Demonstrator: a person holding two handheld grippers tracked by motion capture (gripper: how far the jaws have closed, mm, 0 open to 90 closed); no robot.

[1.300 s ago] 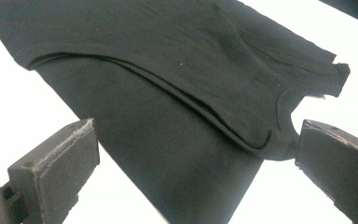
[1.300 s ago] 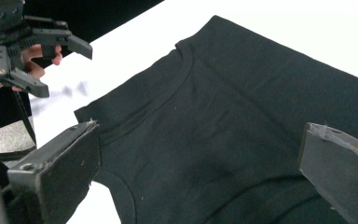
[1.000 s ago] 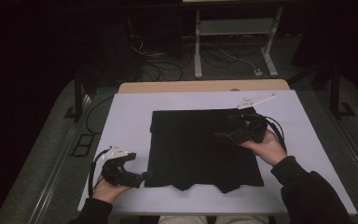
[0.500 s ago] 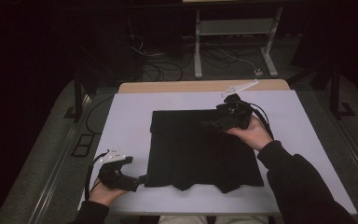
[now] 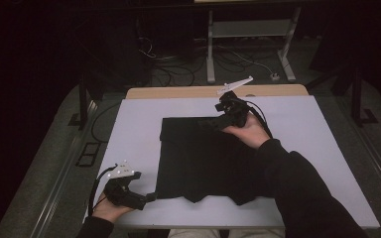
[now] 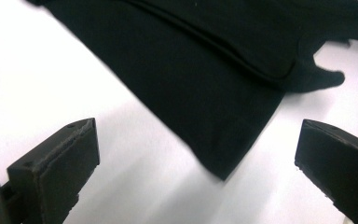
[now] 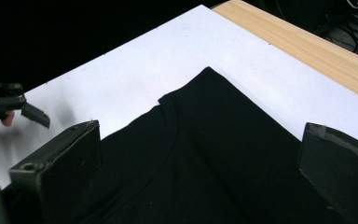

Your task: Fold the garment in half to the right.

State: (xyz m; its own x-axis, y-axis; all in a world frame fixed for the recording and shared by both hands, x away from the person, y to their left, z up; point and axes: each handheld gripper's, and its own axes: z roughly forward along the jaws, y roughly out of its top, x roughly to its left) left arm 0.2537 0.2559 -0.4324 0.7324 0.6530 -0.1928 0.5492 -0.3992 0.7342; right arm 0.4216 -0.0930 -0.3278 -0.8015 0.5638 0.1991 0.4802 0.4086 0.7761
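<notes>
Black garment (image 5: 206, 158) lies flat on the white table (image 5: 322, 134), folded to a rough rectangle, ragged hem edge toward my side.

Left hand-held gripper (image 5: 149, 198) sits at the near-left corner of the garment, low over the table. In the left gripper view its jaws stand wide, nothing between them; the cloth's corner (image 6: 223, 172) lies on the table ahead, roughly midway between the jaws, not touched.

Right hand-held gripper (image 5: 206, 124) is over the far edge of the garment, right of centre, pointing left across it. In the right gripper view its jaws are wide too, holding nothing. Garment (image 7: 214, 154) runs under and ahead of them, a curved seam visible on the cloth, far corner pointing toward the table's back edge. I can't tell whether the jaw tips touch the fabric. The left hand-held gripper (image 7: 28, 114) shows small at the left edge of that view, well apart.

Surface: white board, matte, with a strip of light wood (image 5: 178, 92) exposed along the far edge. Garment sits centred, bare white on all sides.

Room: dark. Grey carpeted floor (image 5: 49, 178), a floor socket box (image 5: 88, 153) to the left, cables (image 5: 178, 64) on the floor behind the table, a white metal stand (image 5: 248, 39) beyond that. Dark sleeve on the right forearm (image 5: 302, 193).

Writing: none that I can read. The grey plate on the left hand-held gripper has small marks, too small to make out.
</notes>
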